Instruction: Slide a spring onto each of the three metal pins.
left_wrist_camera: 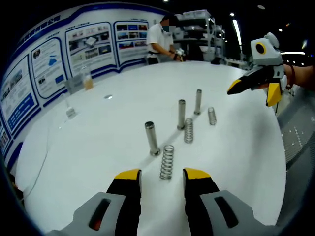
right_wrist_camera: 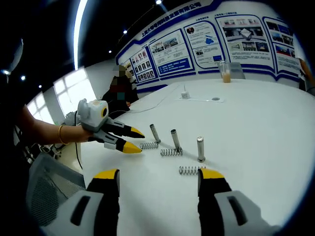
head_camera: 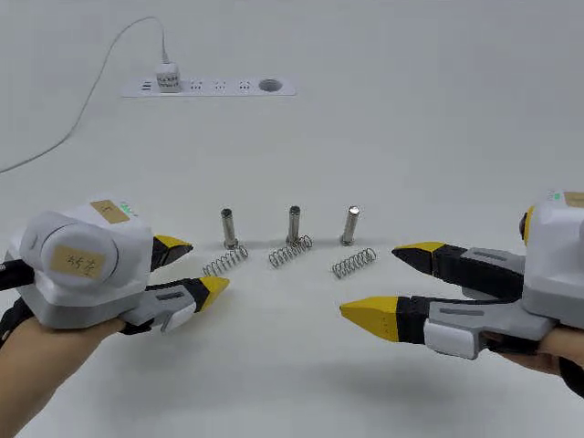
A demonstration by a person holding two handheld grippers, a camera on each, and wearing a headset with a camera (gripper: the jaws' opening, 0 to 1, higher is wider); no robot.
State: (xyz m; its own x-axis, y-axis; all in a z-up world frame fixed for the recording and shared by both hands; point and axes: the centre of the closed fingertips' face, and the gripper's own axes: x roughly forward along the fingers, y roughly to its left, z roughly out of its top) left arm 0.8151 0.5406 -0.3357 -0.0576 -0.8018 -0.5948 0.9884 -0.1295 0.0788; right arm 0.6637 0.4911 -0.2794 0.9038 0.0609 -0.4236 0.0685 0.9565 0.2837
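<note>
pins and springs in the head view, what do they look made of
Pins: likely steel, smooth and polished, grey with bright highlights along the shafts. Springs: thin coiled metal wire, probably steel, silvery with small glints. The exact alloy cannot be told.

White table (head_camera: 420,146), poster wall (right_wrist_camera: 231,42), ceiling striplight (right_wrist_camera: 80,22)
</note>
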